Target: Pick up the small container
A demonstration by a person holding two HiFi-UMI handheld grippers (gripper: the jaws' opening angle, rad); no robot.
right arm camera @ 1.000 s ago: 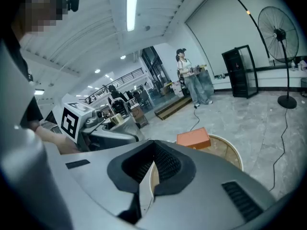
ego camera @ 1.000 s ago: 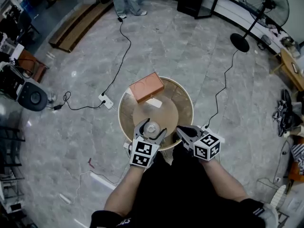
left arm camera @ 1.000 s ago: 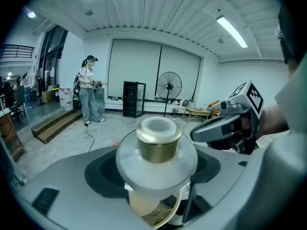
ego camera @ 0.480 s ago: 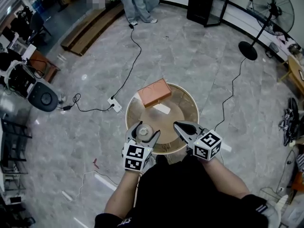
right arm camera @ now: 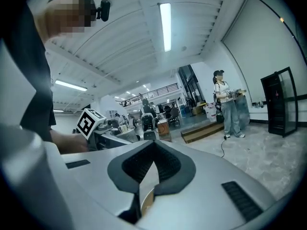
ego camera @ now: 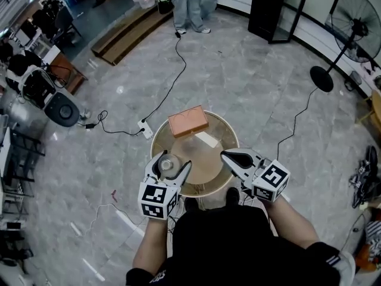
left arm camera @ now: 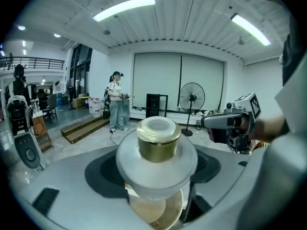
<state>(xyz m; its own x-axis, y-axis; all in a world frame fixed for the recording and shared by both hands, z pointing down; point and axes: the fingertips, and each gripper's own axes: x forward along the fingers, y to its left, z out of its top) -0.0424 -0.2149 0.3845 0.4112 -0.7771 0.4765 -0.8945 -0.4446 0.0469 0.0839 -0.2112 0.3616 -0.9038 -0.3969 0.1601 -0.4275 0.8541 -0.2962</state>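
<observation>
Two grippers over the table (ego camera: pixel 205 151) in the head view: our left gripper (ego camera: pixel 173 163) is clamped on the small container (ego camera: pixel 166 165), right gripper (ego camera: pixel 225 155) just beside. Left gripper view: we've got it upright, looks lifted. Right gripper view: pinched closed, empty.

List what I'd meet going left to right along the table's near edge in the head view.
left gripper, shut on the small container → bare middle of the round table → right gripper, jaws together, holding nothing.
</observation>
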